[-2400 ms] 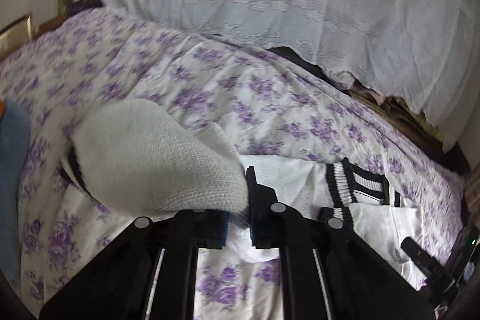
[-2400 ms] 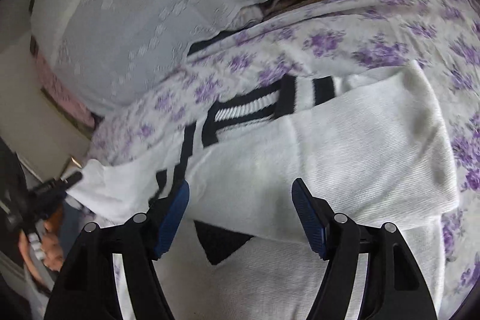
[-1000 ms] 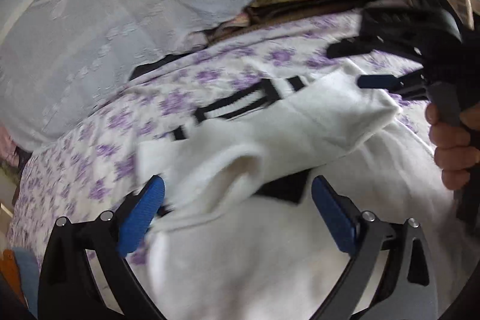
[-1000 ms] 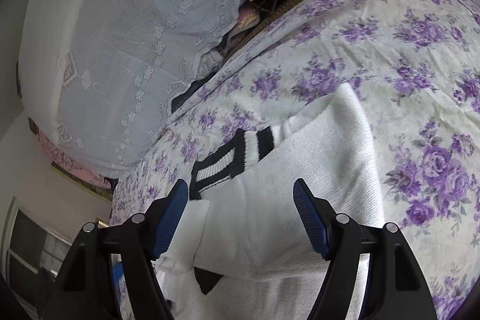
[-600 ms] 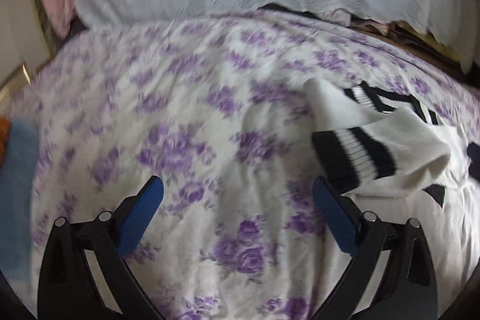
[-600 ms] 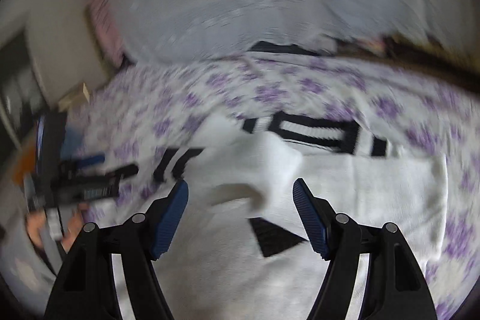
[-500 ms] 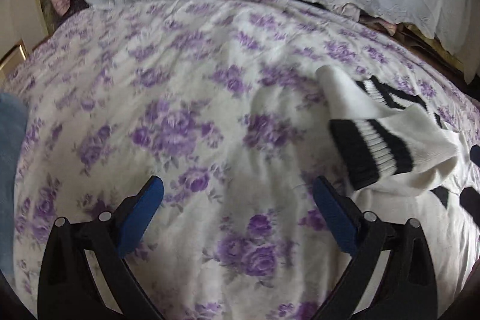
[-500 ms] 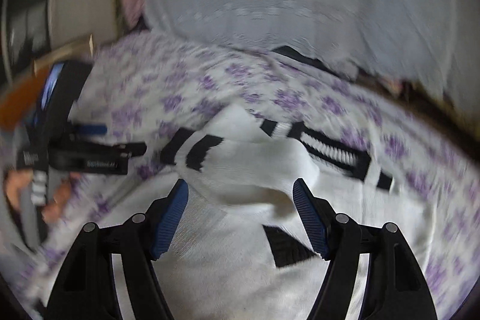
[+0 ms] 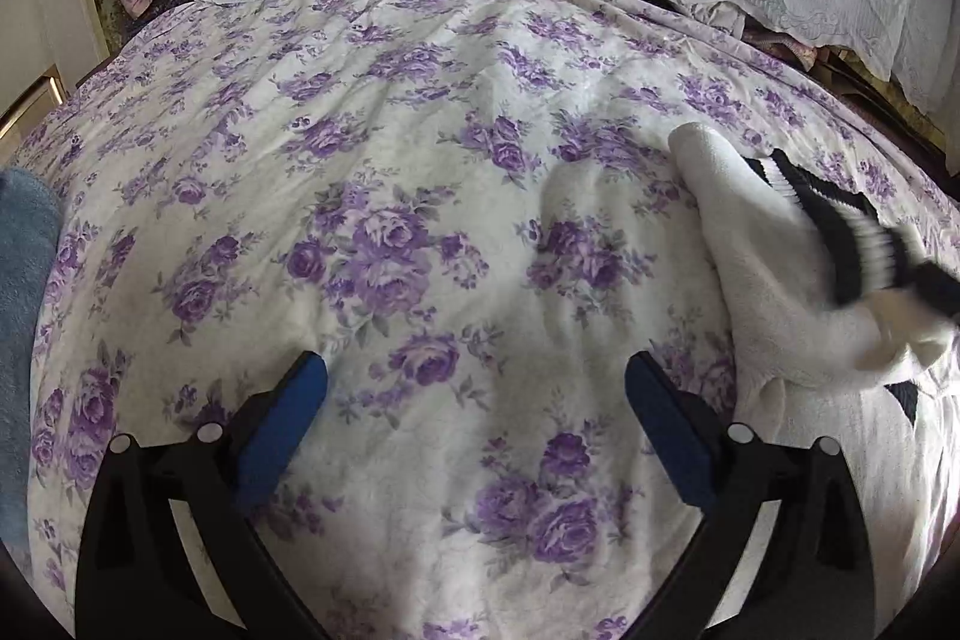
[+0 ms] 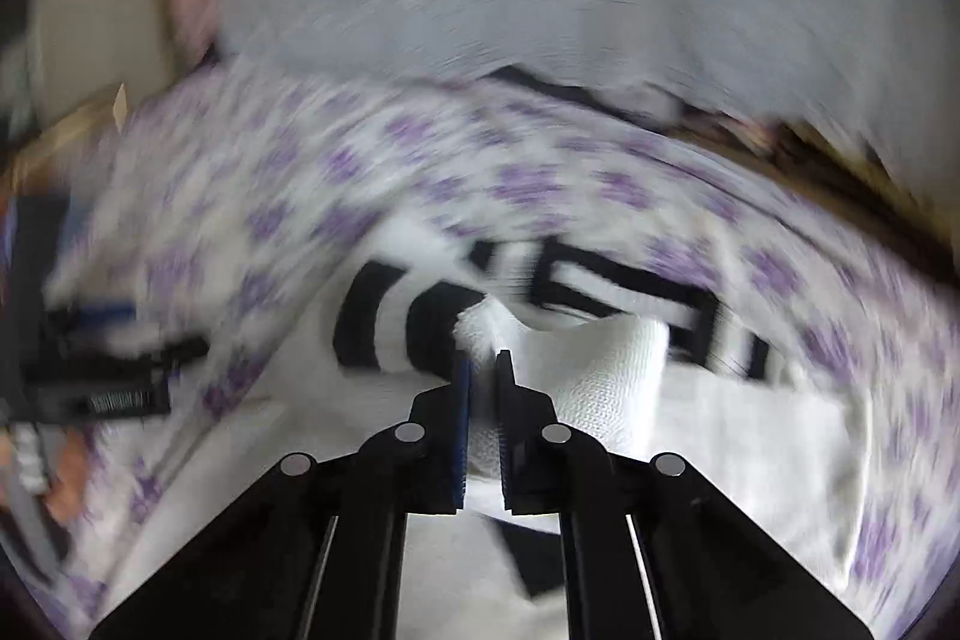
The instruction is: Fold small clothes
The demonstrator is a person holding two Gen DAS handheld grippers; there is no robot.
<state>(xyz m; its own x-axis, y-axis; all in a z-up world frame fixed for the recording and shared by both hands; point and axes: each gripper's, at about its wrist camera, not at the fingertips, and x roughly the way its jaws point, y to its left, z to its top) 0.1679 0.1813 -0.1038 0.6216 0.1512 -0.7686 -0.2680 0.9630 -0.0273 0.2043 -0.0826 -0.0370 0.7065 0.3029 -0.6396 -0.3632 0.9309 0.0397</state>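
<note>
Half a second earlier your right gripper point(image 10: 481, 361) was spread wide over the white knit sweater with black-and-white striped cuffs point(image 10: 606, 376); its jaws had just been closing, and at this moment they were pinched on a white fold of that knit, right beside a striped cuff. Your left gripper point(image 9: 475, 385) had swung off the garment: a second back it straddled the sleeve, and now its blue pads point(image 9: 282, 415) stood wide apart over bare purple-flowered bedspread point(image 9: 384, 232), holding nothing.

Step-wise, I'd say you were mid sleeve-fold: the sweater lay on the bedspread, a sleeve bunched across the body, and the right side had just taken hold. The next move probably called for carrying that pinched fold over the body and laying it flat, keeping the knit from slipping out, while the left came back to pin or smooth the other side.

View differences: the left wrist camera was sharp and only caught the sweater at its right edge, where a dark blurred shape at the cuff was likely the other tool, but I couldn't tell. The right wrist camera was smeared with motion, yet it alone showed the actual pinch, plus your left-hand tool off at its left edge.
</note>
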